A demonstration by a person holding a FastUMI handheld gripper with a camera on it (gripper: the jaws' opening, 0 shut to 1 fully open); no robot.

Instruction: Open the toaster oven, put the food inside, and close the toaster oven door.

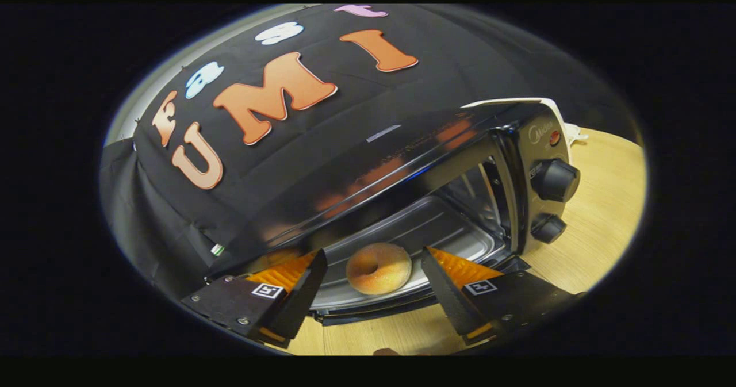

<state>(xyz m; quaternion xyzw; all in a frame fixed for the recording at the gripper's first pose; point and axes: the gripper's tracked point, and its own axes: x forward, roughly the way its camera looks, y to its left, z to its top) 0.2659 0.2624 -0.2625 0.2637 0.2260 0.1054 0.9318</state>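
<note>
In the lower left of the frame one finger (296, 283) of the gripper (374, 278) rises toward the middle, and its partner stands at the lower right, the 2 well apart with nothing pressed between them; the claw is wide open and has hold of nothing. Centred in that gap and just ahead of the tips lies the doughnut (379, 268), flat on the metal tray (425, 226) inside the toaster oven (460, 163), hole facing up, near the tray's front lip. It touches neither finger as far as can be made out, so the food looks to be already placed. The relation that matters next is the door's: I judge it must be swung up and shut, yet it is hard to find. A dark strip (368, 316) below the tray's front edge, between the fingers, may be the lowered door or its hinge edge, but I cannot tell which, and the fingers cover its ends. Further right, the control panel shows 2 knobs (556, 180), one above the other, with a small red lamp above them. The wooden table (598, 214) runs on at the far right. The oven's long axis runs from lower left to upper right, tilted by the lens, and its left end is hidden behind the left finger
</note>
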